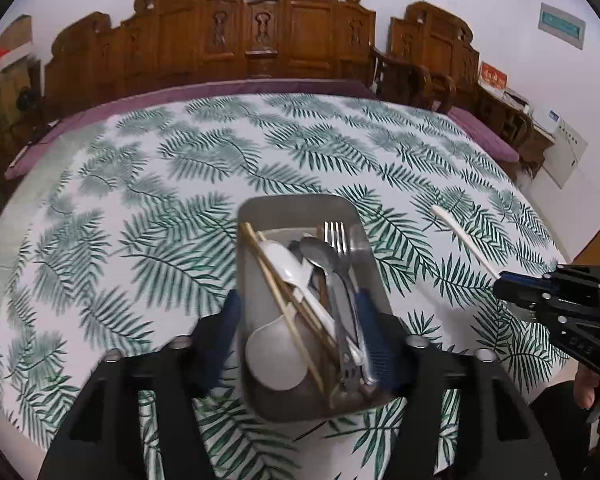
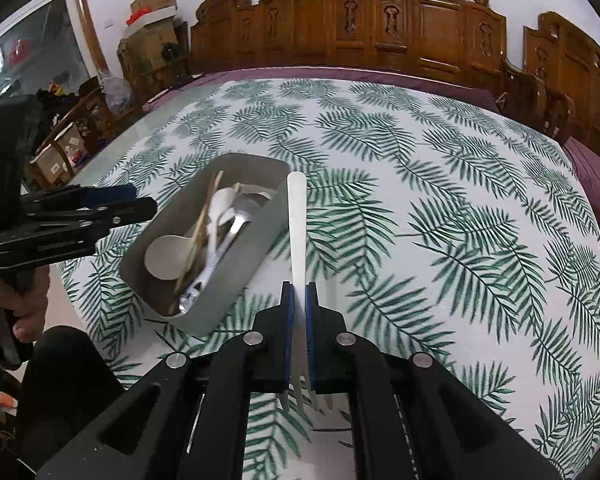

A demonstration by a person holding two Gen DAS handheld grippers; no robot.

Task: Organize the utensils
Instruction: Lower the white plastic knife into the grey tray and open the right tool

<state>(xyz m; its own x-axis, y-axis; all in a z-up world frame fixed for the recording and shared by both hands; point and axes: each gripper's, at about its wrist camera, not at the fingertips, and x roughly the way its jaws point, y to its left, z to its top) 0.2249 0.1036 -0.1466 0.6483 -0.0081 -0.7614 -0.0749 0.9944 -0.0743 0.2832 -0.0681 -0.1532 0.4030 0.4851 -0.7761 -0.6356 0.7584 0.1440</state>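
A white fork (image 2: 297,232) was held pinched in the right claw (image 2: 299,320), gripped near its neck, with the tines pointing back under the claw and the handle reaching forward over the tabletop (image 2: 440,208). The grey bin (image 1: 300,210) stood near the tabletop's near edge, just left of the fork, already loaded with chopsticks (image 1: 284,300), a white spoon (image 1: 284,268), metal spoons (image 1: 320,256) and a metal fork (image 1: 336,234). The left claw (image 1: 296,332) was spread wide, one finger outside the bin's left wall and the other at or just inside its right wall; which could not be told. The step in hand was judged to be the carrying of the white fork to the bin. It would be done well if the fork were lifted above the rim, turned to lie along the bin's length, and released low so that nothing was knocked out. The left claw could be used to steady the bin. Beyond the bin the tabletop was seen bare to its far edge, so ample room was left on the right, while the two claws were close enough near the bin that a collision was to be guarded against.
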